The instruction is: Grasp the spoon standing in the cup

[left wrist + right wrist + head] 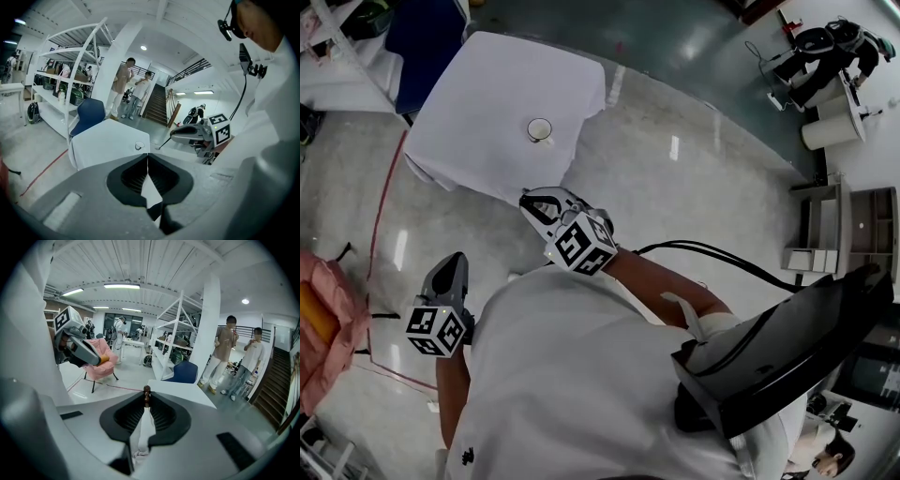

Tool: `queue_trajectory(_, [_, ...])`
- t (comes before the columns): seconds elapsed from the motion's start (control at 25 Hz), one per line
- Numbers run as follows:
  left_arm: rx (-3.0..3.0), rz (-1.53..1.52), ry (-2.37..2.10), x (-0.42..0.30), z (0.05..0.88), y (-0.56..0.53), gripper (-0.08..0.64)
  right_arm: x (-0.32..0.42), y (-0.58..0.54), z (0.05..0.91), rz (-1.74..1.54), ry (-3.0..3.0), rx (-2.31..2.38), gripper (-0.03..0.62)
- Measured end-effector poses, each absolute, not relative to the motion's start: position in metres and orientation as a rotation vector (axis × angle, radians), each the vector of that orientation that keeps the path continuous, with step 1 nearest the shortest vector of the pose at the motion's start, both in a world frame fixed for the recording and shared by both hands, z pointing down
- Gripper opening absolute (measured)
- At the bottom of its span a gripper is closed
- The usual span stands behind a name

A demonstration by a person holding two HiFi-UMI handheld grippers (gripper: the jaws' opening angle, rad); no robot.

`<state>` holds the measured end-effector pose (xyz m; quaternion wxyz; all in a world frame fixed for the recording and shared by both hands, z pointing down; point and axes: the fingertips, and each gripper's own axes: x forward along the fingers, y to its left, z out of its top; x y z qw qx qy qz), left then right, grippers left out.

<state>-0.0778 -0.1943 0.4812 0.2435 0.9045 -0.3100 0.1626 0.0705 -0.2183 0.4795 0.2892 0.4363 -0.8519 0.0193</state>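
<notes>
A white cup (540, 130) stands on the white-clothed table (487, 84), with no spoon showing in it. It also appears small and far off as the cup (139, 146) in the left gripper view. My right gripper (542, 204) hovers above the floor short of the table's near edge, shut on a thin spoon (164, 144). The spoon's brown knobbed end (146, 391) pokes out between the closed jaw tips. My left gripper (453, 262) hangs lower left, away from the table, its jaws shut with nothing in them.
A blue chair (427, 37) stands behind the table, by white shelving (70, 79). Two people (239, 357) stand near the stairs (157, 105). A pink chair (323, 328) sits at my left. Cables (722, 258) trail over the floor on the right.
</notes>
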Motion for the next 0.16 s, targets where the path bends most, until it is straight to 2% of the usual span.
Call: queue_trajectory(0.16, [2.471, 0.453, -0.851, -0.051, 0.48, -0.209, 0.012, 0.097, -0.233, 0.481, 0.051, -2.278, 1.159, 0.046])
